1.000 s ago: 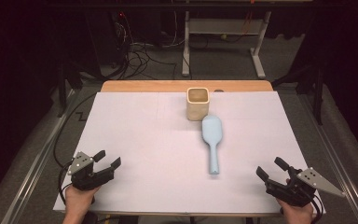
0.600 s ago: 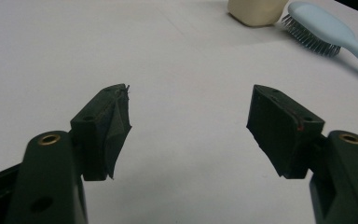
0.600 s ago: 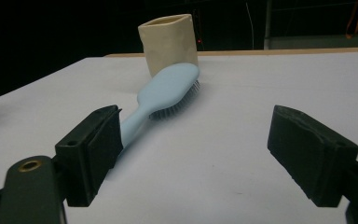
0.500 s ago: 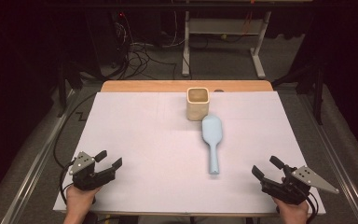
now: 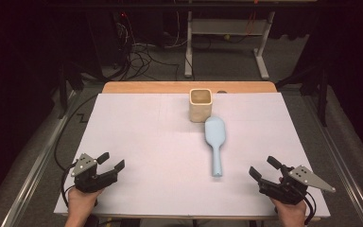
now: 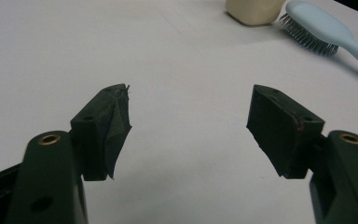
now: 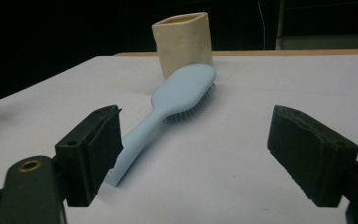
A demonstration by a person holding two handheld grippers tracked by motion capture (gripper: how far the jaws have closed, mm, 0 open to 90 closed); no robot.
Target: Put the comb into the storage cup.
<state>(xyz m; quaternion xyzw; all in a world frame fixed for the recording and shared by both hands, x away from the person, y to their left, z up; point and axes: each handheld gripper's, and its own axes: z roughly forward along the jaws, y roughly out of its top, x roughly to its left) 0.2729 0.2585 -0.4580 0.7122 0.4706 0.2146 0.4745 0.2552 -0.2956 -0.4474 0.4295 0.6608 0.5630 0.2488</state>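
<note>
High view: the light blue hairbrush (image 5: 215, 142) lies flat on the white table cover (image 5: 146, 142), bristles down, its head just beside the cream square cup (image 5: 201, 105) and its handle pointing toward the person's edge. The right gripper (image 5: 265, 169) sits near the handle's end, a little to its right, jaws wide apart with nothing between them. It has edged slightly inward toward the handle since a second ago; brush and cup lie as before. The left gripper (image 5: 111, 161) stays put at the near left corner, well apart from the brush, jaws spread and empty.

The right gripper view shows the bristles (image 7: 193, 105) under the brush head and the handle tip just beyond its left jaw, not touching. The left gripper view catches the bristles' metal sheen (image 6: 307, 39) and the cup's base (image 6: 254, 11).
</note>
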